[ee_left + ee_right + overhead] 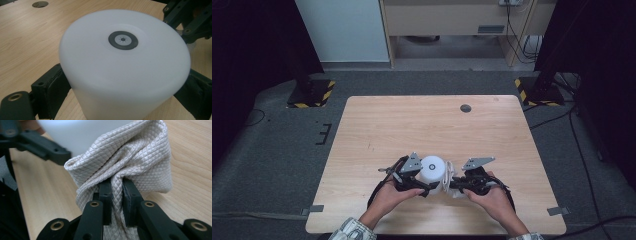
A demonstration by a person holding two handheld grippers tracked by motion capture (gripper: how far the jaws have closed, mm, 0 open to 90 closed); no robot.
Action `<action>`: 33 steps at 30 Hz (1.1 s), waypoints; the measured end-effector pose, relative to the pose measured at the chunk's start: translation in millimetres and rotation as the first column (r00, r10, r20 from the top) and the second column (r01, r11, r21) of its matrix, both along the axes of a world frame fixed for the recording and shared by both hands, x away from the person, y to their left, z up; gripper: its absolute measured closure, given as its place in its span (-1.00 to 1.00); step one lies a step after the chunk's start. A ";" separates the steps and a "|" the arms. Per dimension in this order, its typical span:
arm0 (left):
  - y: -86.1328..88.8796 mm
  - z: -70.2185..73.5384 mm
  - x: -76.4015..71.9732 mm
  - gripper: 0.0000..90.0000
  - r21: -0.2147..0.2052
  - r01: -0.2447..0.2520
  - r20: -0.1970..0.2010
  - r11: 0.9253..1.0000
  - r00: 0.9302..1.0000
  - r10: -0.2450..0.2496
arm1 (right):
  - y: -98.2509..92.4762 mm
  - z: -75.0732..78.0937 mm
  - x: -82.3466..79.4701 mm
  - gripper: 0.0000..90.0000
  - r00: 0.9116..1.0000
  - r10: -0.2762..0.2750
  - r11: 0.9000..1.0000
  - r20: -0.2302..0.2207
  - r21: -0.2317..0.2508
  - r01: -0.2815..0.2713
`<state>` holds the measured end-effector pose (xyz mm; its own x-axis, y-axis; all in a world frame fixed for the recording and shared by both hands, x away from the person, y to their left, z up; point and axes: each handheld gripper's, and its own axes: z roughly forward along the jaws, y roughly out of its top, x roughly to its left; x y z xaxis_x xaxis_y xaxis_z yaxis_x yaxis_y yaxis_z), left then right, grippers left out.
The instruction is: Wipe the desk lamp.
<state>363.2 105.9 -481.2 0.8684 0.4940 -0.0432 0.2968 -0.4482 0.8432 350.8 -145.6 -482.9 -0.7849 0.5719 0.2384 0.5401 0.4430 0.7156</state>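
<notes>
Left hand-held gripper (125, 100) clamps the white lamp (125, 65); right hand-held gripper (117, 195) pinches a cloth (135, 157) beside it, wiping seemingly barely begun.

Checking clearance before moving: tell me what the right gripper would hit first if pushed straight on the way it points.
Probably the white cylinder. The right gripper, its fingers pinching a quilted cloth, points toward it; the cloth bunches between them. Depth is unclear.

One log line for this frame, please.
left claw: clamps white cylinder | right claw: pinches quilted cloth | table
</notes>
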 end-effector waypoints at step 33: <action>0.3 0.2 -0.8 -0.83 0.008 0.006 0.003 1.000 1.000 -0.006 | 9.9 -1.6 -18.3 0.77 0.996 0.084 0.995 -0.010 0.048 -0.084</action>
